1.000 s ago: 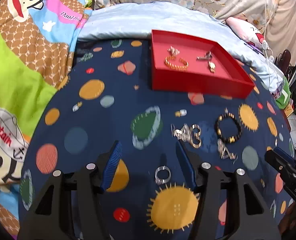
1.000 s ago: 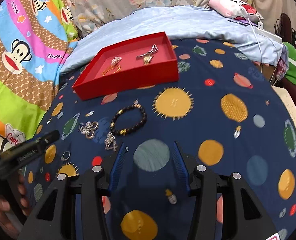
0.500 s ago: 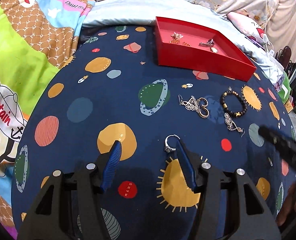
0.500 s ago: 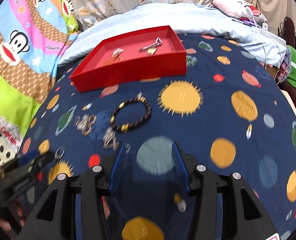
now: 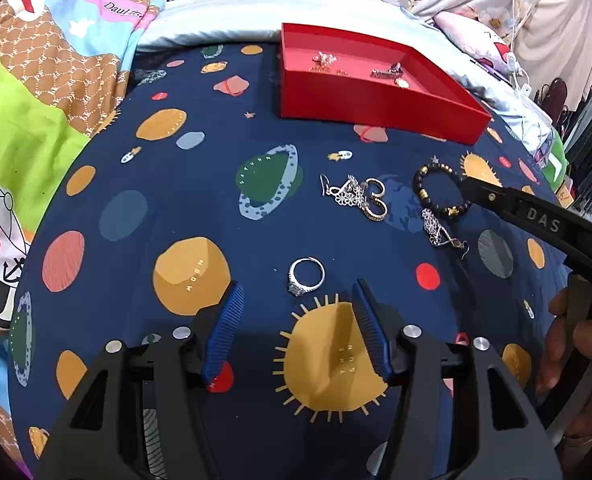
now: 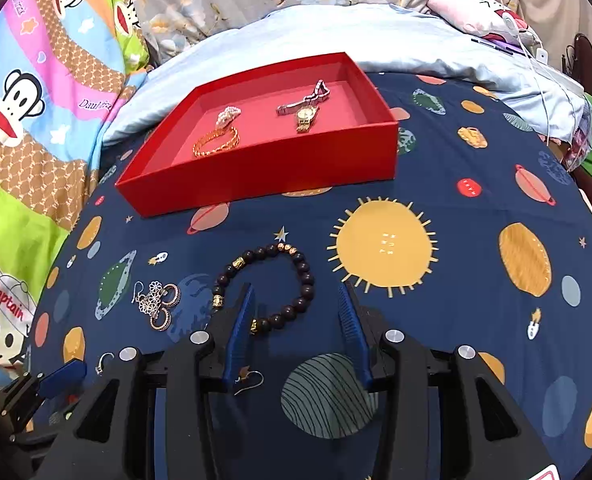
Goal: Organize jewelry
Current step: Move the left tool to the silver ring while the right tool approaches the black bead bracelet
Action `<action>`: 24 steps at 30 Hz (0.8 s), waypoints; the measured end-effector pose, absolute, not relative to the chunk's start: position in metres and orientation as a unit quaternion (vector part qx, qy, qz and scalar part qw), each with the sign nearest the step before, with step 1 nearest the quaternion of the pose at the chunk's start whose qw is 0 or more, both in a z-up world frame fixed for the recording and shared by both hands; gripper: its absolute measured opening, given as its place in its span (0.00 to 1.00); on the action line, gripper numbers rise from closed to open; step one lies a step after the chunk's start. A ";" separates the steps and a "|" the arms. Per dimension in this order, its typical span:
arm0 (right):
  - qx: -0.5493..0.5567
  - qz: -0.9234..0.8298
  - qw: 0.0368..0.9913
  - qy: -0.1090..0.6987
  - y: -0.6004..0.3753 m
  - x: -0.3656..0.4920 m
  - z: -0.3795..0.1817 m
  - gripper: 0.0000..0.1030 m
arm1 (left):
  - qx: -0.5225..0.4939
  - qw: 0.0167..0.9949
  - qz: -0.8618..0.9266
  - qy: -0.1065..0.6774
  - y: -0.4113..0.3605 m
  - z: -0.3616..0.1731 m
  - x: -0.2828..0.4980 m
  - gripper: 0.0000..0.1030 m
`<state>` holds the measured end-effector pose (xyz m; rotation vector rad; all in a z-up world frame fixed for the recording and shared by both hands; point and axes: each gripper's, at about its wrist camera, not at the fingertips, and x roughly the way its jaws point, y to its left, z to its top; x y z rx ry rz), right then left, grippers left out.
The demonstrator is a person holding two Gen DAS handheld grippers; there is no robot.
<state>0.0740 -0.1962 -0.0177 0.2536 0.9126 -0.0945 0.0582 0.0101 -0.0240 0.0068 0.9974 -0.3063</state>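
Note:
A silver ring [image 5: 306,276] lies on the dark blue planet-print cloth just ahead of my left gripper [image 5: 298,292], which is open and empty. A dark bead bracelet [image 6: 306,276] with gold beads lies at my right gripper [image 6: 296,292]. Its near right arc sits between the blue fingers, and the left finger [image 6: 239,328] covers its lower left. Those jaws are closing, with the pads still apart from the beads. The red tray [image 6: 263,172] behind holds a gold bangle [image 6: 215,142], a gold watch [image 6: 306,114] and a pearly piece [image 6: 228,114].
A cluster of silver and gold earrings [image 5: 356,196] lies left of the bracelet [image 5: 424,188]. A silver drop earring [image 5: 440,228] lies below it. The right tool's finger [image 5: 536,216] and a hand [image 5: 576,344] stand at the right. Cartoon blankets and pillows surround the cloth.
The ring has gone from beside my left gripper's right finger to just ahead of both tips. My right gripper has moved up to the bracelet, which now lies partly between its slightly narrower jaws.

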 end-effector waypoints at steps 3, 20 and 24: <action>0.129 -0.052 0.885 0.444 -0.199 0.078 -0.023 0.37 | 0.004 0.867 -0.149 0.475 0.008 -0.024 0.059 0.53; 0.114 -0.062 0.884 0.449 -0.202 0.079 -0.027 0.07 | 0.028 0.878 -0.145 0.455 0.005 -0.026 0.061 0.37; 0.131 -0.058 0.880 0.452 -0.206 0.074 -0.026 0.07 | 0.024 0.879 -0.148 0.452 0.007 -0.026 0.063 0.26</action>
